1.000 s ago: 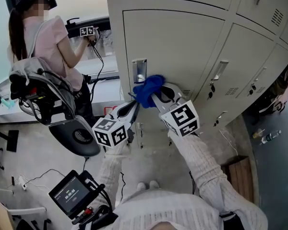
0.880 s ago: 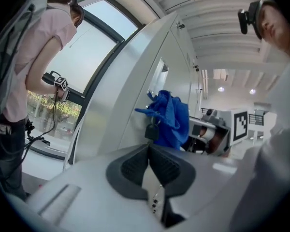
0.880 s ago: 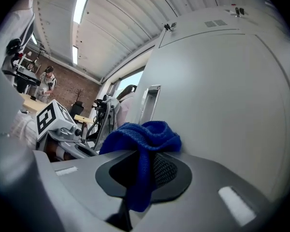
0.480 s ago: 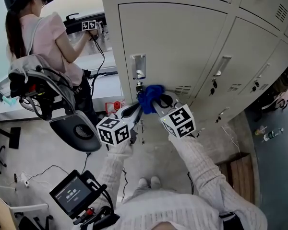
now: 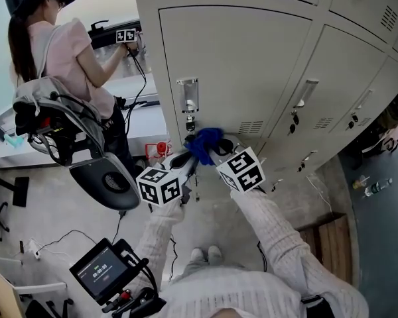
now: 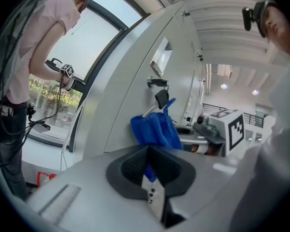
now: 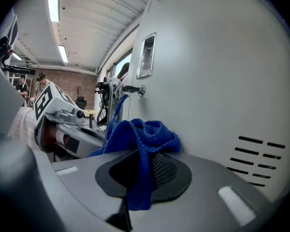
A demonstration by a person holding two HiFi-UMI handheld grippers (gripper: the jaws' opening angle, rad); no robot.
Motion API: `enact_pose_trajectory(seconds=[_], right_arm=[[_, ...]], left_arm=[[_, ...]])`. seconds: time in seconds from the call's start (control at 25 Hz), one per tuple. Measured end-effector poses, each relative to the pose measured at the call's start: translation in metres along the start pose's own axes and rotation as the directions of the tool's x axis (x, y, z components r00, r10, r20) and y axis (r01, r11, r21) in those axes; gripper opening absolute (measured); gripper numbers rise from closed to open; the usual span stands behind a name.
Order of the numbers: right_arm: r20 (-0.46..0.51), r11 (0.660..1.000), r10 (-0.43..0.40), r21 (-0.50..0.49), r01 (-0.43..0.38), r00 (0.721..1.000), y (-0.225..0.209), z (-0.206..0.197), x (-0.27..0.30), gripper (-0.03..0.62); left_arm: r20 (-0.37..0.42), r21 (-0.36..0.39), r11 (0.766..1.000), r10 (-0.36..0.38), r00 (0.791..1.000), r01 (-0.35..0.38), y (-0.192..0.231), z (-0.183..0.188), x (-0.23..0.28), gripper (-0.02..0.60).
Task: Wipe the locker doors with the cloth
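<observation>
— What fills the view?
— The pale locker door point(image 5: 245, 58). Left of it a person in a pink shirt point(image 5: 56, 48) stands beside a grey chair point(image 5: 66, 124).
— And the grippers?
— Both are at the door's lower left part. The left gripper point(image 5: 188, 158) is clenched on one end of the blue cloth point(image 5: 203, 140), and the right gripper point(image 5: 216, 152) is clamped on the other.
— The cloth itself?
— Bunched against the door, just below its latch plate point(image 5: 188, 97) and left of the vent slots point(image 5: 251, 126).
</observation>
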State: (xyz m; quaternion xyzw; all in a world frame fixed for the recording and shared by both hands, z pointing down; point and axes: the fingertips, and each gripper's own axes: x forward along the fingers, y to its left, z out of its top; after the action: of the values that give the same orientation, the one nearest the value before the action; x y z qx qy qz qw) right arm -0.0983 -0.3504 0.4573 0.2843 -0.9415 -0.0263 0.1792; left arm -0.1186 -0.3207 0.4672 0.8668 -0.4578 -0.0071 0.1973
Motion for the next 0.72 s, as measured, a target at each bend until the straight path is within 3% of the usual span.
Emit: enact_pose_trajectory(seconds=[0.24, 0.44, 0.6, 0.72], right_arm=[[-0.058, 1.000, -0.020, 0.015, 0.021, 0.998, -0.001, -0.008, -0.007, 0.055], [-0.060, 0.997, -0.067, 0.021, 0.068, 0.996, -0.011, -0.004, -0.039, 0.055], [0.020, 0.987, -0.156, 0.049, 0.155, 0.988, -0.031, 0.016, -0.080, 0.055], [0.094, 0.976, -0.215, -0.011, 0.217, 0.972, -0.049, 0.058, -0.107, 0.055]], left_arm=[[-0.014, -0.003, 1.000, -0.007, 1.000, 0.007, -0.009, -0.004, 0.000, 0.006], [-0.004, 0.000, 0.996, -0.087, 0.996, 0.087, -0.040, 0.001, 0.007, 0.006], [-0.004, 0.114, 0.980, -0.167, 0.986, 0.166, -0.082, 0.025, 0.016, 0.006], [0.035, 0.252, 0.952, -0.190, 0.981, 0.176, -0.108, 0.062, 0.016, 0.006]])
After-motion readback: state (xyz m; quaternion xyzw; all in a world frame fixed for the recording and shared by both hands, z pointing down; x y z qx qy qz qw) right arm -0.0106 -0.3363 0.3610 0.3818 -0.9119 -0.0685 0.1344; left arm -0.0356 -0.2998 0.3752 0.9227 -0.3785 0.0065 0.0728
